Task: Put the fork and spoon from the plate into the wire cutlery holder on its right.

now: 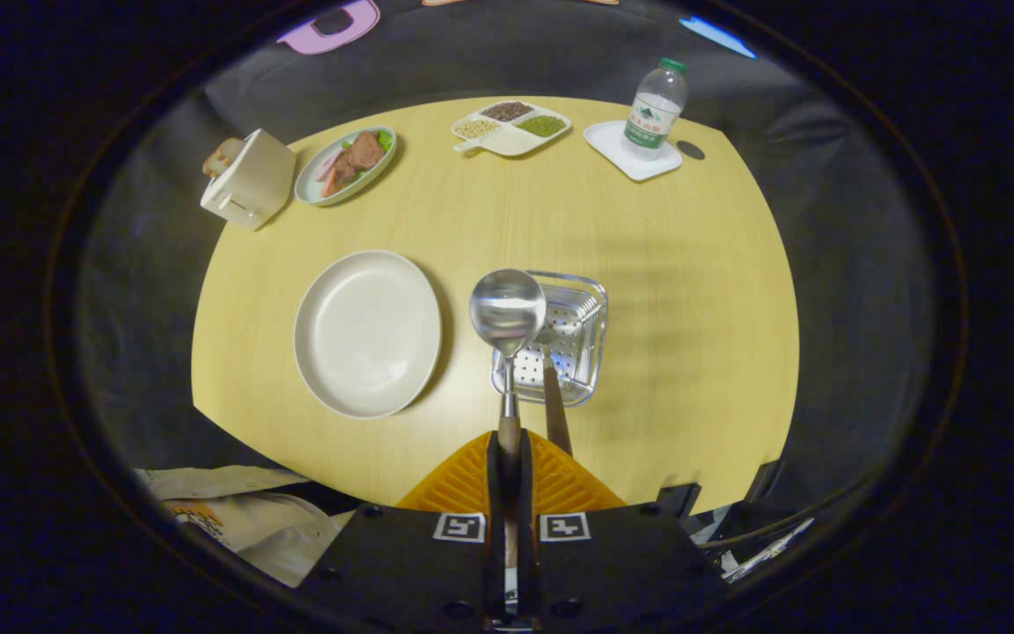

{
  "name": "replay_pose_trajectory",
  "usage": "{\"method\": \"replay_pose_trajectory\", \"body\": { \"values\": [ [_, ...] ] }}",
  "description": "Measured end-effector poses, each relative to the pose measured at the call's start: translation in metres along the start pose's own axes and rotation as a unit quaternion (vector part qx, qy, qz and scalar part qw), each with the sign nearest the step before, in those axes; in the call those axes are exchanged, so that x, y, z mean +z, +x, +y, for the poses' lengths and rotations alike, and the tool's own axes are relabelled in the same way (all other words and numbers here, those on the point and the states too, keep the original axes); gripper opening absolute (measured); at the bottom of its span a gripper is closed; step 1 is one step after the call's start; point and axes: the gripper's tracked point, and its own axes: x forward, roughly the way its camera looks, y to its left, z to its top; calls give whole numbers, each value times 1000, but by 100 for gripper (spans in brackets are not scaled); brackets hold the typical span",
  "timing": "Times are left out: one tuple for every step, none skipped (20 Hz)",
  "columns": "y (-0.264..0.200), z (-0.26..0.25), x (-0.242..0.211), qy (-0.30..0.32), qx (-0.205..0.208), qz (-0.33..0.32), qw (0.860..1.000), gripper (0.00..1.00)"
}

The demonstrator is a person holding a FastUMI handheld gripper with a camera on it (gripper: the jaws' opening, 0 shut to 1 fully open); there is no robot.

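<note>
My gripper [508,451] is shut on the wooden handle of a metal spoon [508,310], whose round bowl stands up ahead of the fingers, over the left rim of the wire cutlery holder [579,330]. A second wooden handle [556,414], most likely the fork's, leans out of the holder toward me, just right of the spoon's stem; its head is hidden inside. The pale round plate [367,333] lies bare on the yellow table, left of the holder.
Beyond the plate are a white toaster-like box [250,179], a dish of food [347,164], a divided dish of beans [511,128] and a water bottle [653,110] on a white square tray [631,155]. Papers [234,515] lie below the table's near edge.
</note>
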Motion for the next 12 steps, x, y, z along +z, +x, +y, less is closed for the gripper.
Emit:
{"method": "replay_pose_trajectory", "body": {
  "values": [
    [1,-5,0,6,-3,5,1000,9],
    [3,-7,0,11,-4,11,1000,10],
    [5,-10,-1,16,-5,15,1000,10],
    [6,-11,-1,21,-4,18,1000,11],
    [7,-13,-1,27,-4,19,999,12],
    [8,-13,0,30,-1,18,999,13],
    [8,-13,2,35,0,17,999,14],
    [9,-12,3,38,4,14,999,15],
    [6,-12,7,45,5,9,999,16],
    [7,-13,10,51,8,5,999,17],
    [6,-13,11,56,9,2,998,21],
    [5,-15,11,57,6,-1,998,22]
  ]
}}
